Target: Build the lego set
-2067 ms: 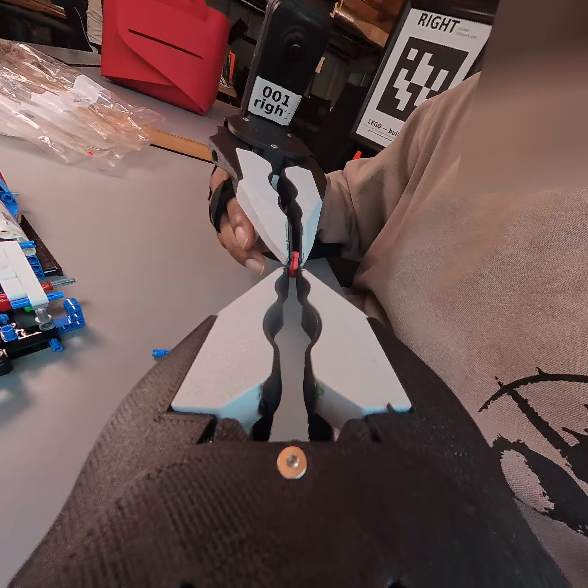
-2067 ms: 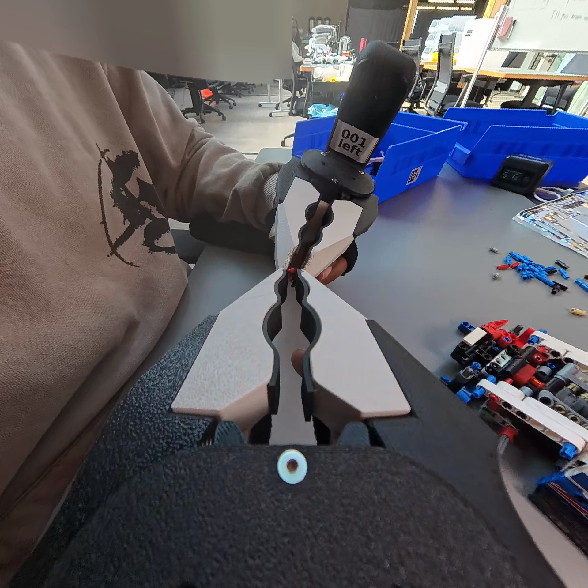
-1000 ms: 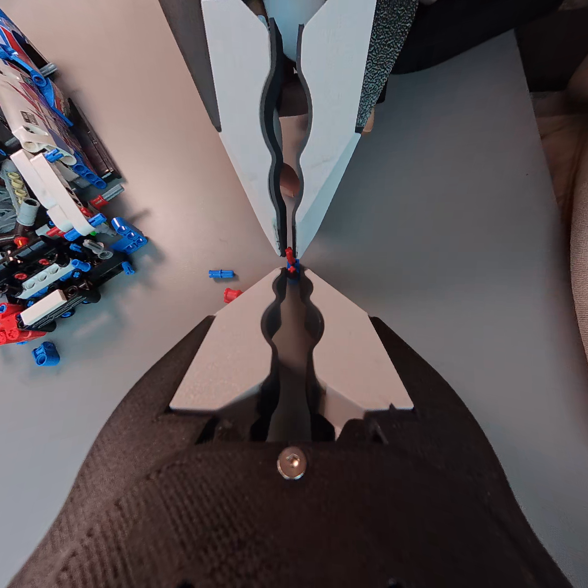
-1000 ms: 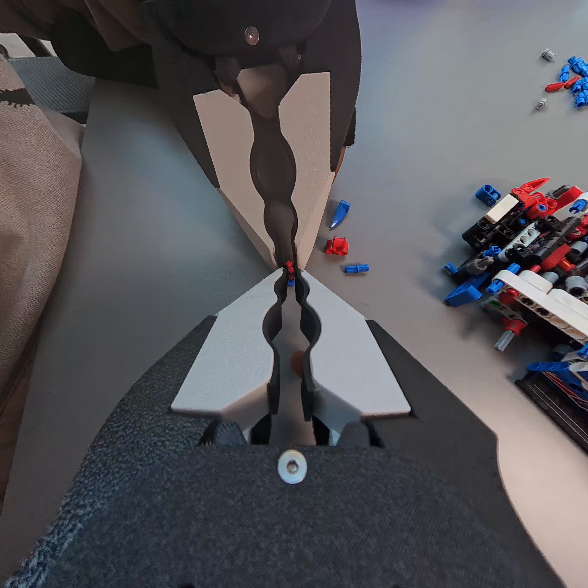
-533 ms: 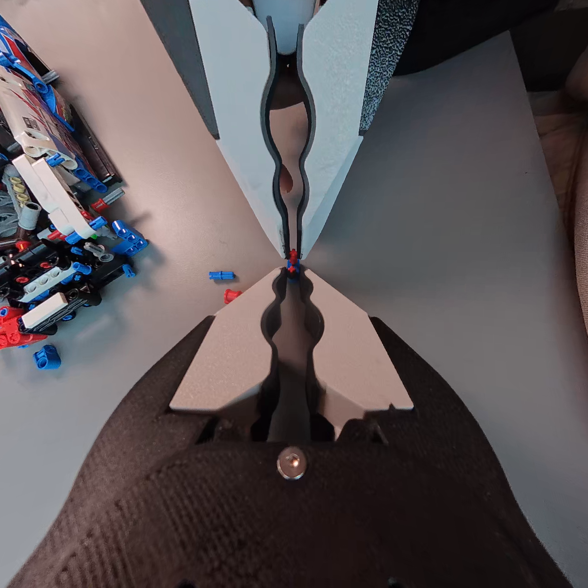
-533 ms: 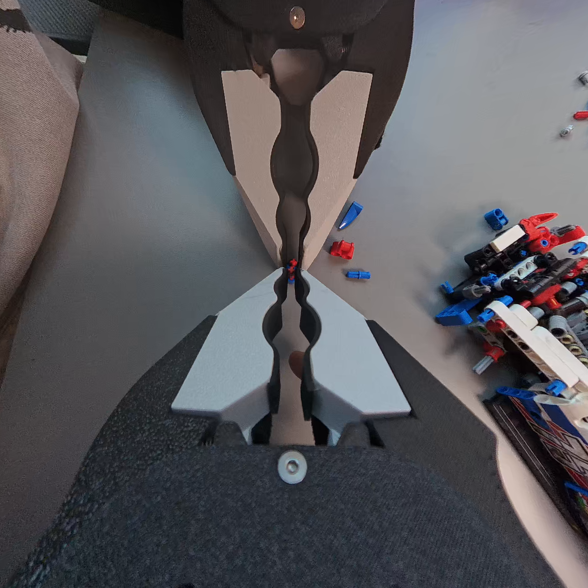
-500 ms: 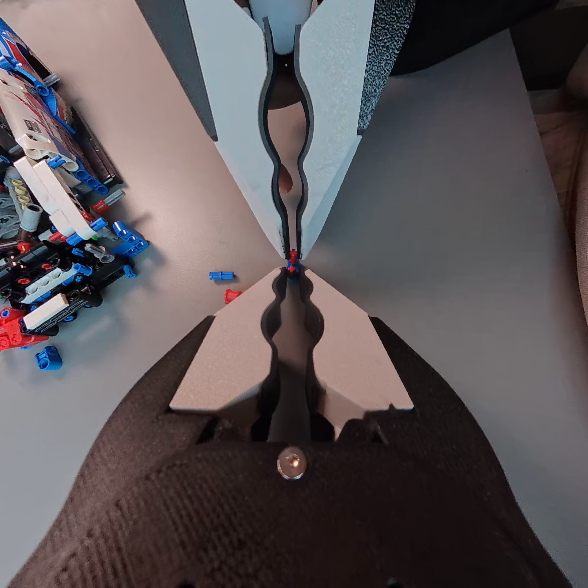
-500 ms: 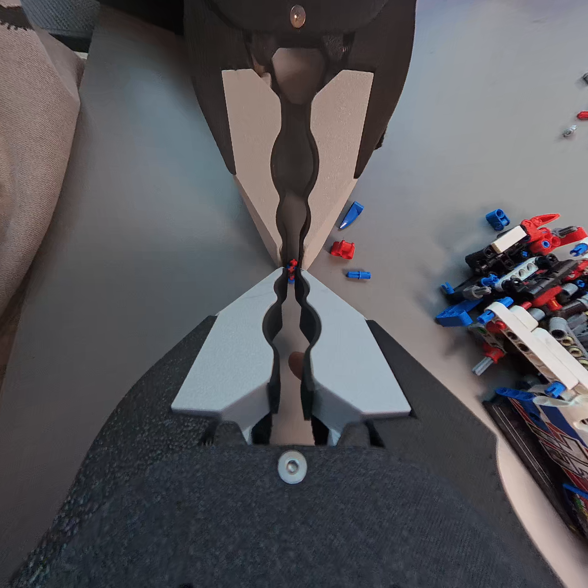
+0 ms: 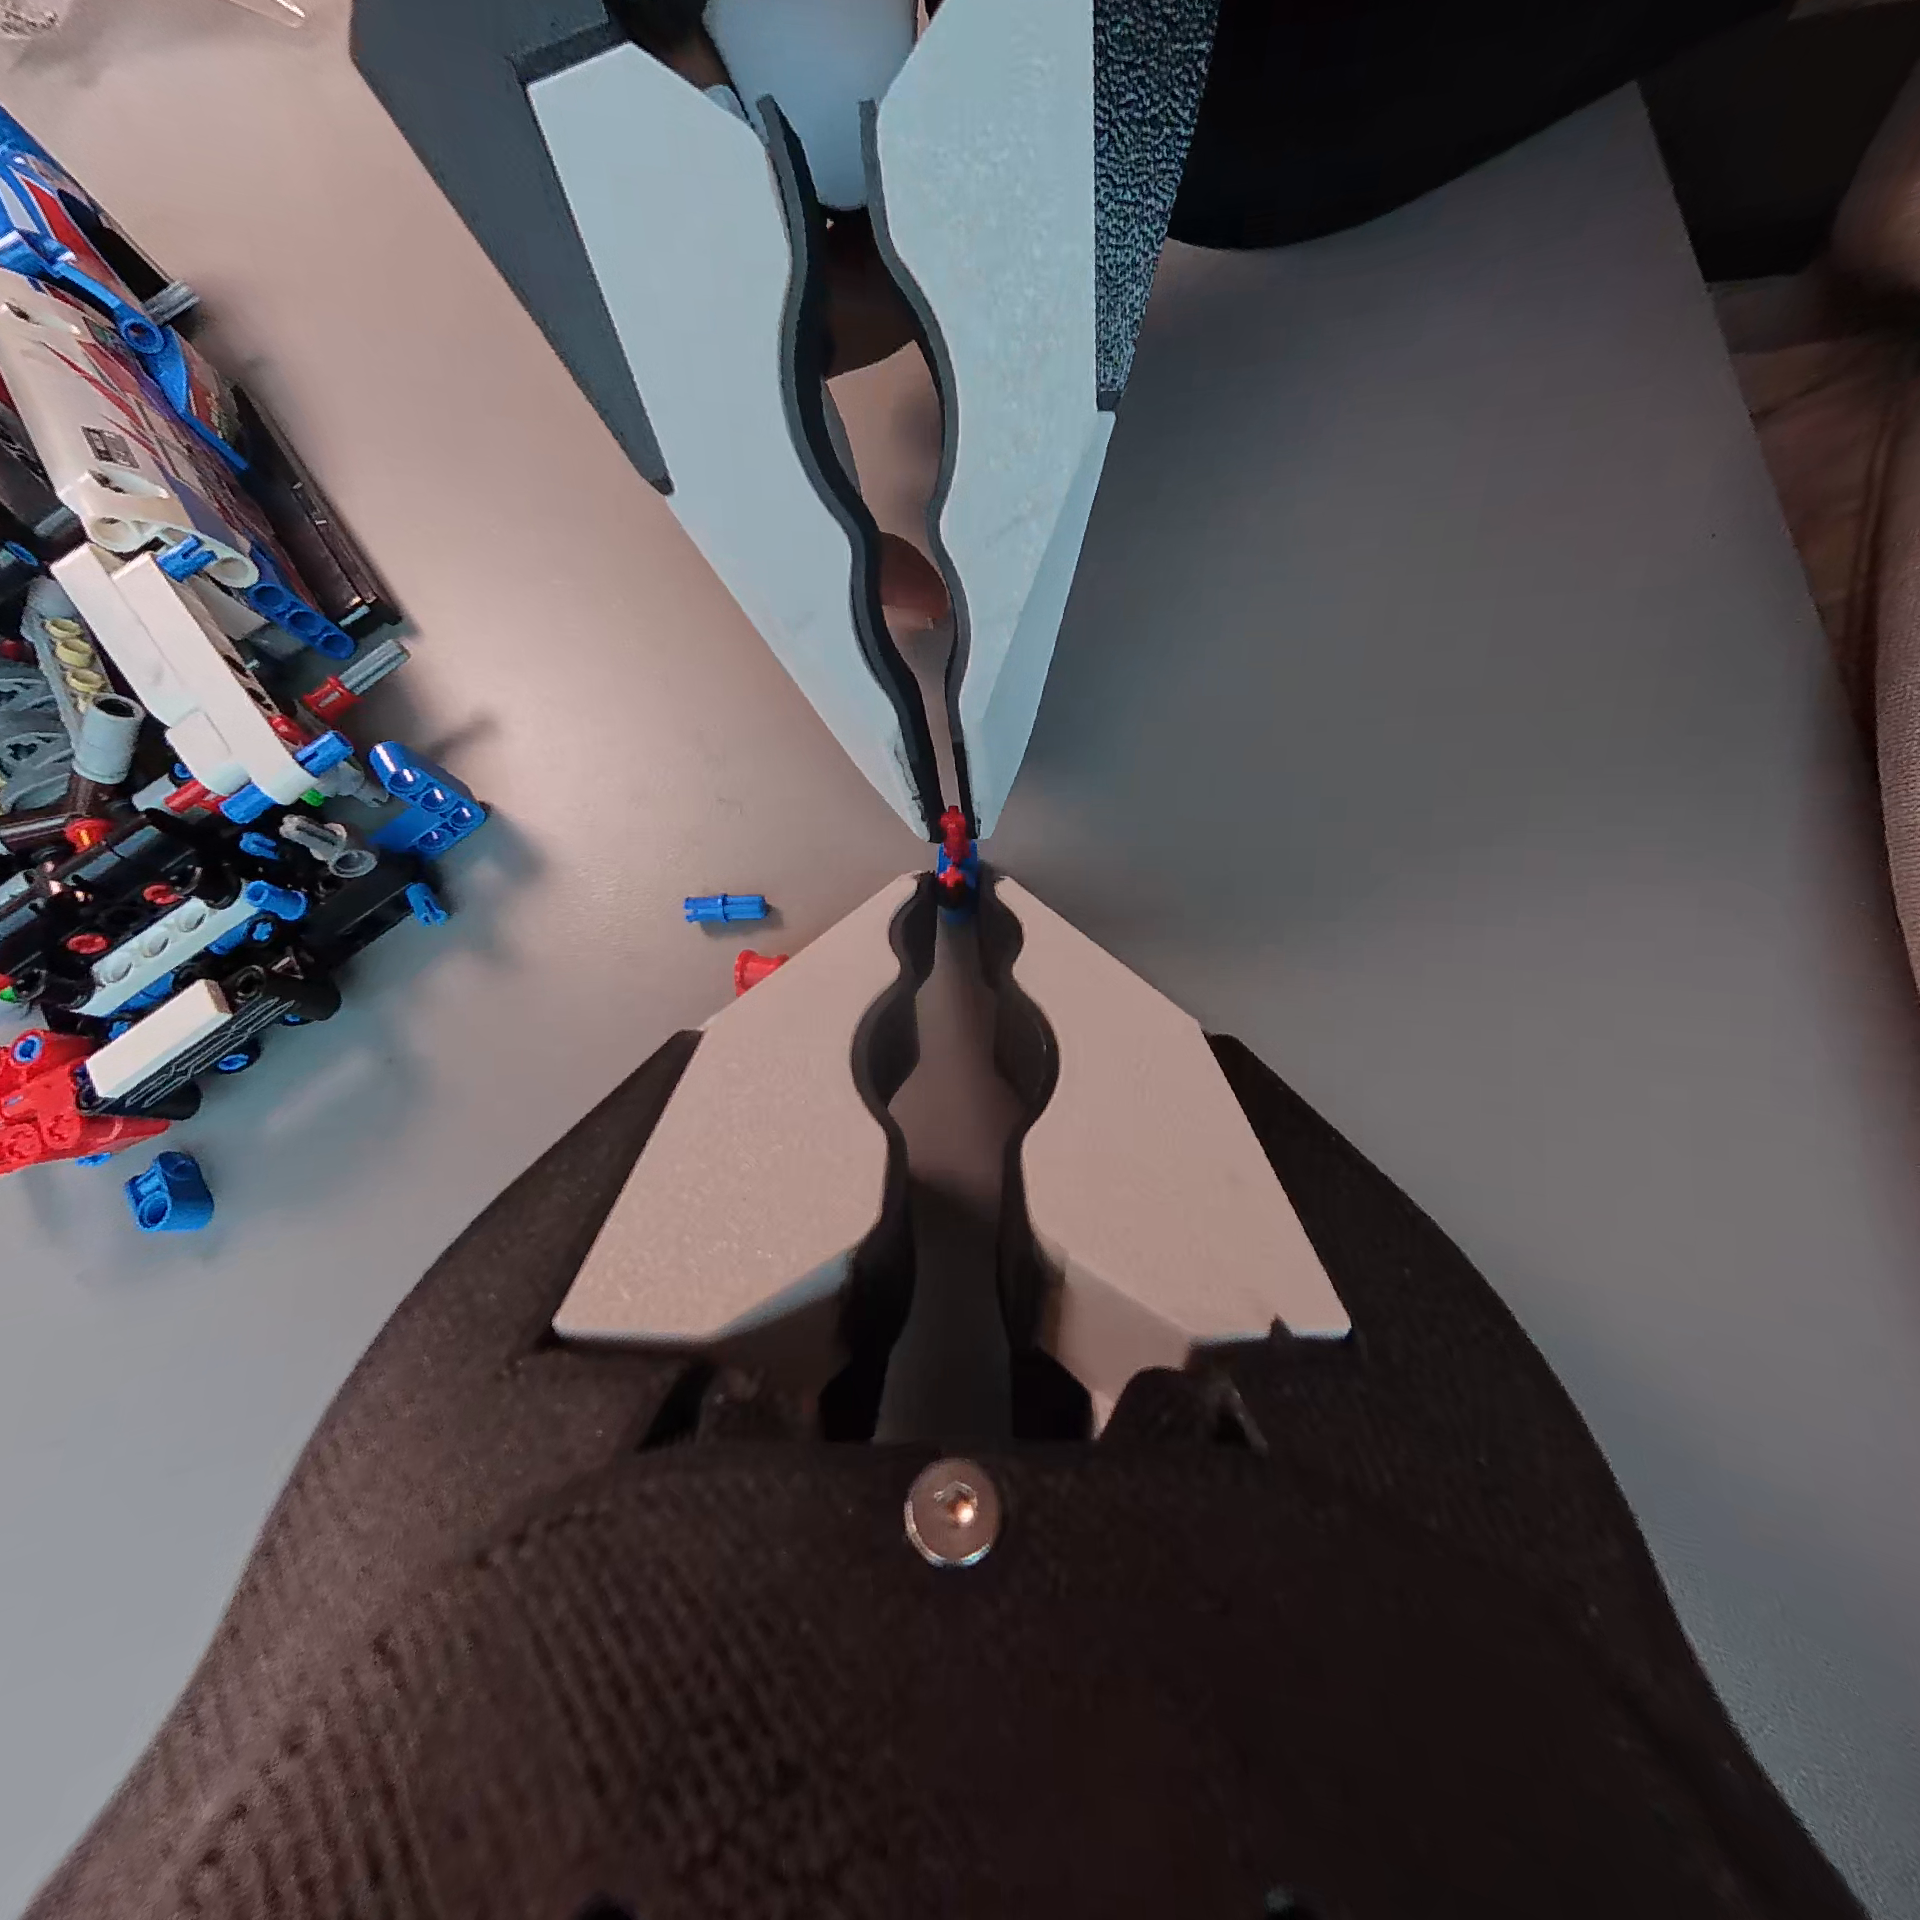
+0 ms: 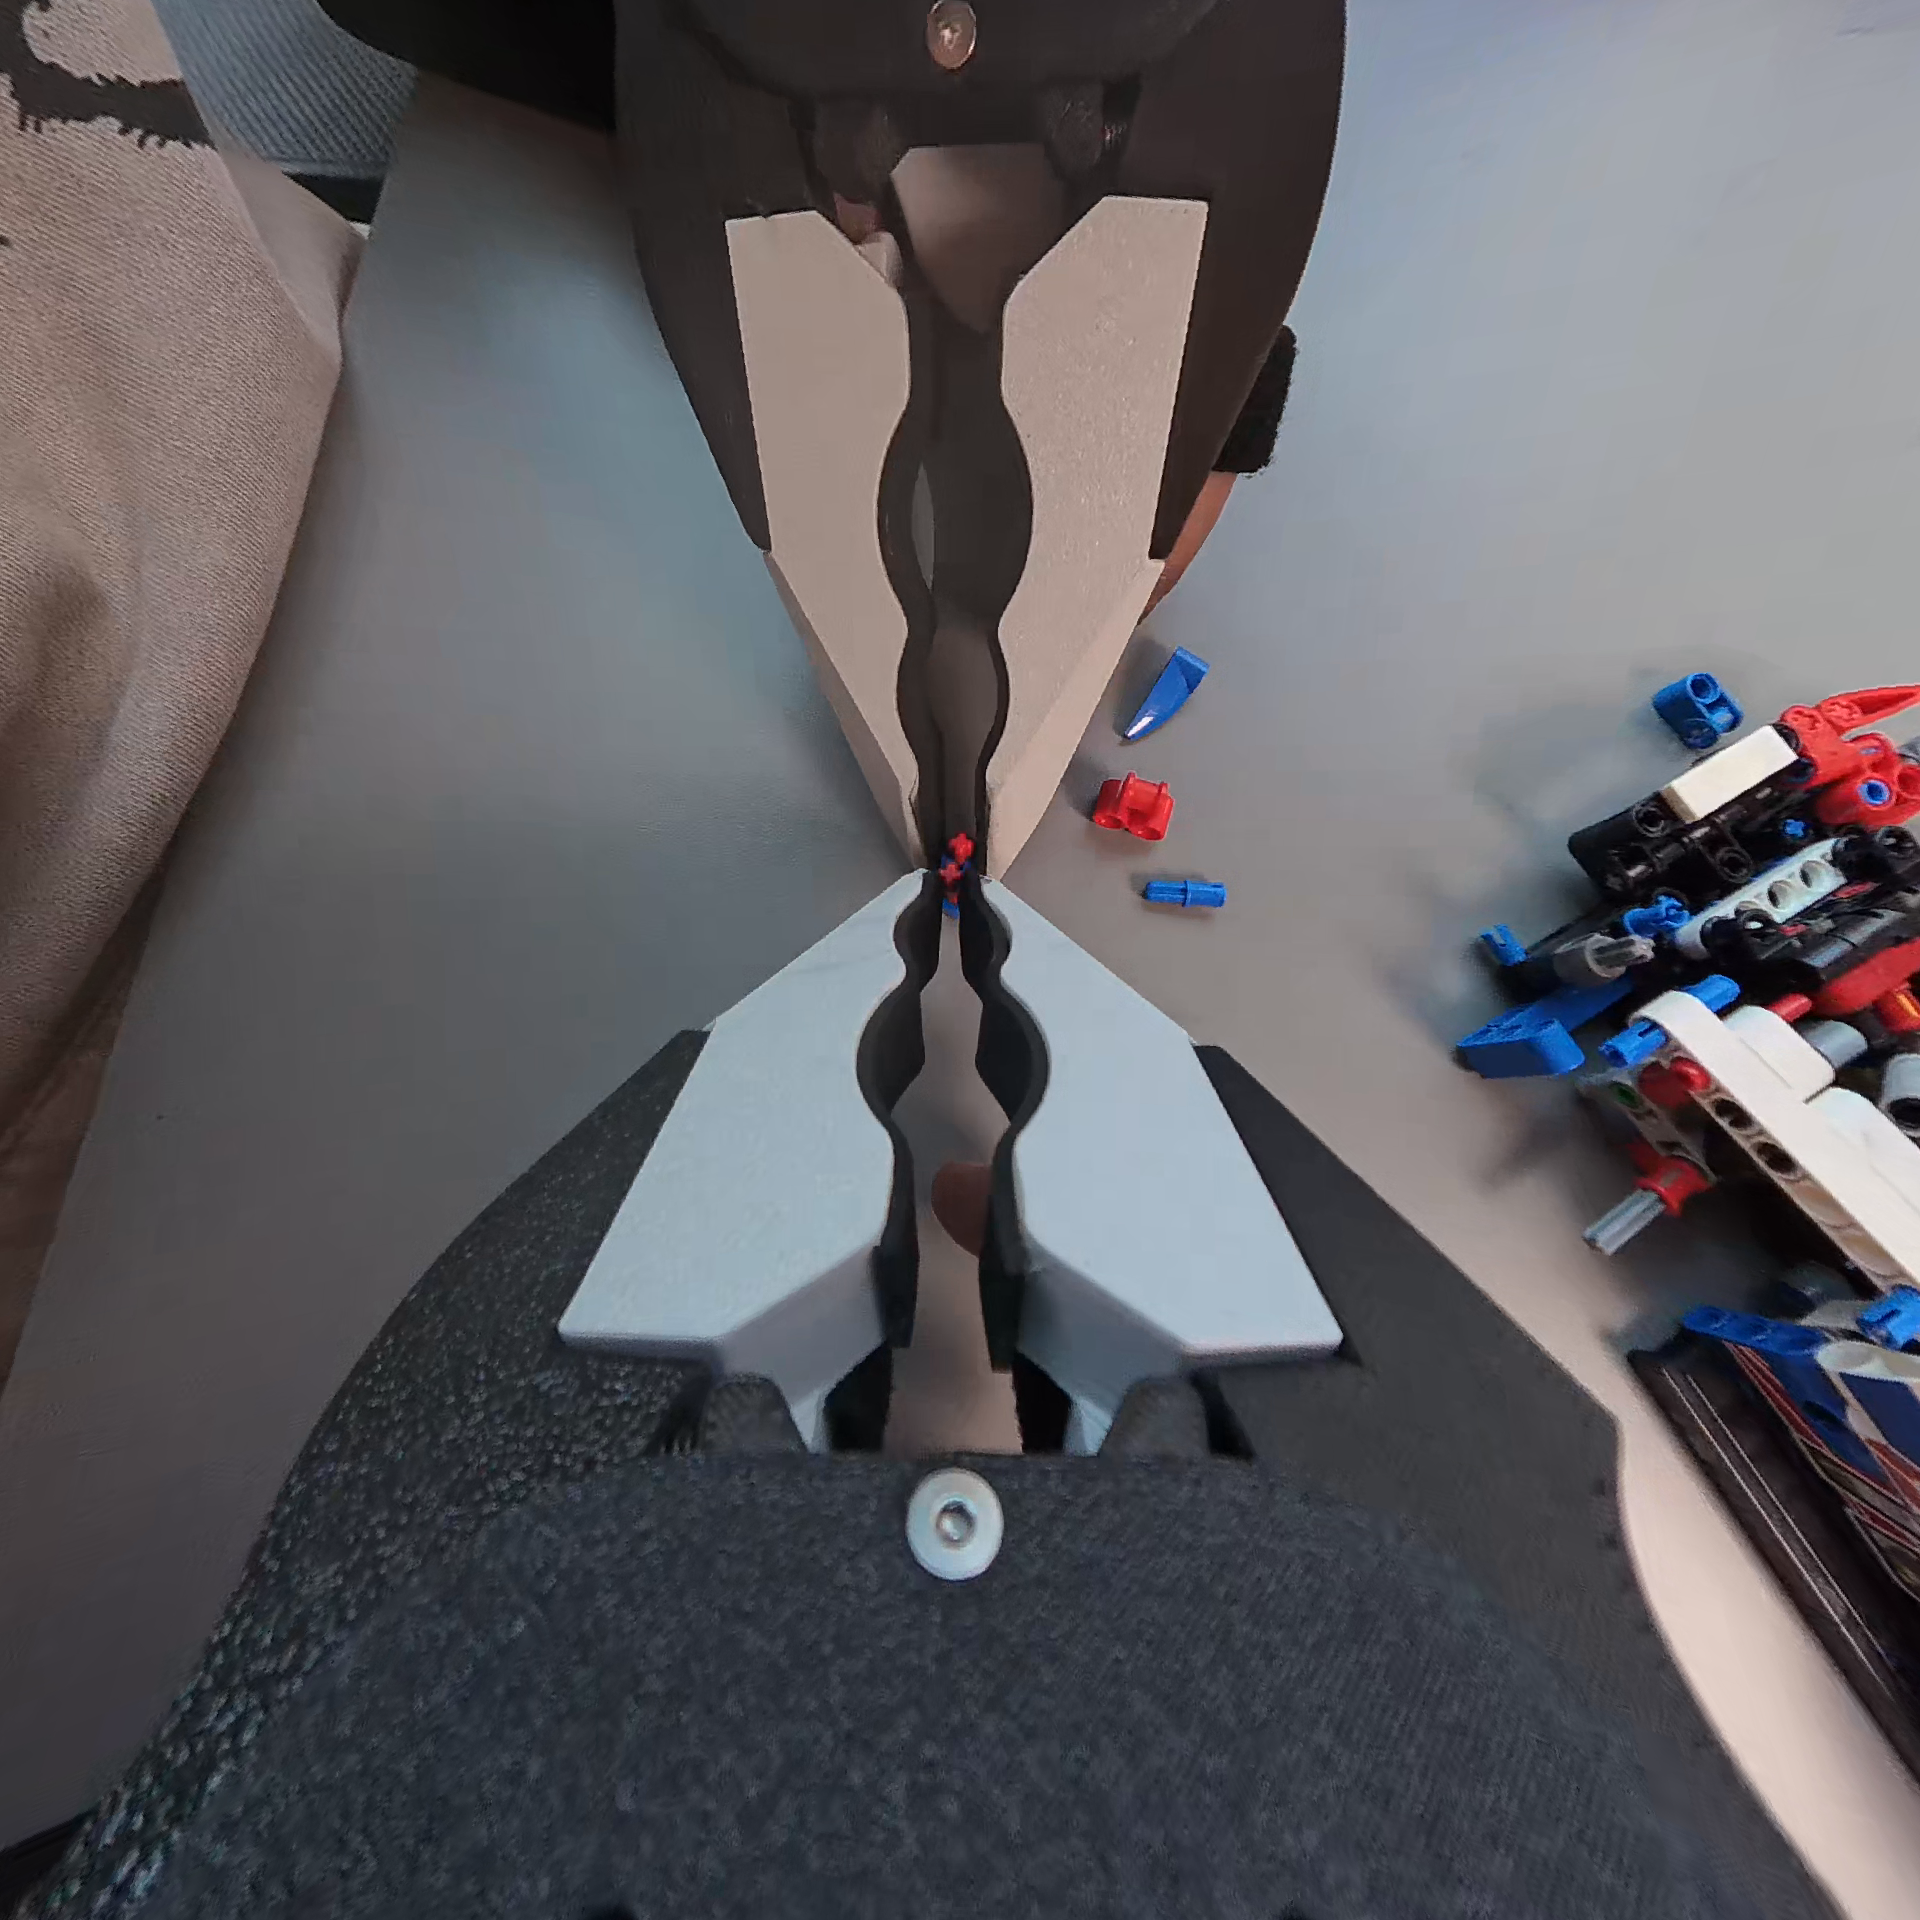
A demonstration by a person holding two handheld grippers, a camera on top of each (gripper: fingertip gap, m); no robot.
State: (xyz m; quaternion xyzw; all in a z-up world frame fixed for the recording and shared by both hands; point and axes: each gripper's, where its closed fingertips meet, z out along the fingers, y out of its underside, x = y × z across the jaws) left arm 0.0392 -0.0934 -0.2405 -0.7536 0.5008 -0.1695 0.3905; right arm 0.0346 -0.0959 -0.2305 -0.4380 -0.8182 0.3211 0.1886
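My two grippers meet tip to tip just above the grey table [image 9: 1403,727]. My left gripper [image 9: 951,891] is shut on a tiny blue connector [image 9: 954,871]. My right gripper [image 10: 951,891] is shut on a small red pin [image 9: 951,826] that goes into the blue connector. In the right wrist view the joined red and blue bits [image 10: 954,864] sit between the two pairs of tips. The right gripper [image 9: 948,816] comes down from the top of the left wrist view. The left gripper [image 10: 951,831] does the same in the right wrist view. Most of the piece is hidden by the pads.
The part-built red, white, blue and black model [image 9: 156,831] [image 10: 1766,987] lies to one side. Loose on the table nearby are a blue pin [image 9: 725,909] [image 10: 1184,891], a red connector [image 10: 1132,805], a blue curved piece [image 10: 1164,691] and a blue connector [image 9: 169,1190]. A person's beige sleeve [image 10: 125,623] is at the table edge. Less than 4 cm separates the two grippers' tips. Both grippers' tips are roughly 6 centimeters from the blue curved piece [image 10: 1164,691].
Both grippers have tipped down from facing the person to facing the table, still tip to tip. In the last half second the right gripper has tilted slightly; the pieces stay pressed together.
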